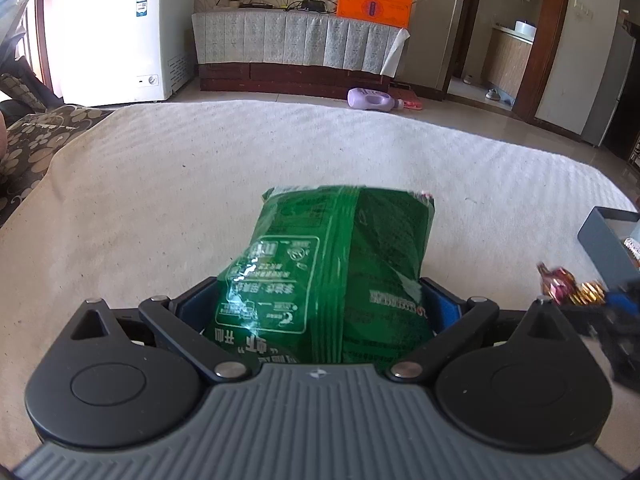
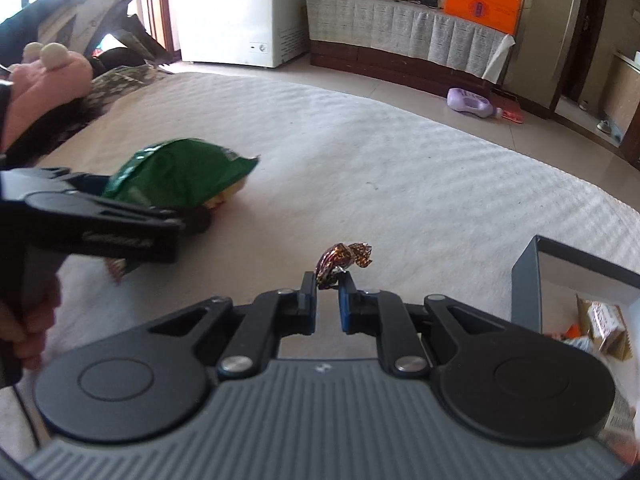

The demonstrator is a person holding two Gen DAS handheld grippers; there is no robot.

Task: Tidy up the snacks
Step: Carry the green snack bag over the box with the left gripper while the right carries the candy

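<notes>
Clamped in the left gripper [image 1: 320,300], a green bag [image 1: 332,264] is held over the bed [image 1: 200,168]. Right gripper [image 2: 327,280] pinches a candy [image 2: 340,258]. Just right of it, the box [image 2: 524,276] already holds some packets, so sorting seems partly done; both items remain. Nothing blocks the way; a purple bottle [image 2: 472,102] lies far off.

glossy green plastic bag [image 1: 332,272] on ribbed matt white cloth [image 1: 240,160]

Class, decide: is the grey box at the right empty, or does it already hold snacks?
Not empty. The right wrist view shows wrapped snack packets lying inside the grey box; how full it is cannot be told, since most is out of frame.
</notes>
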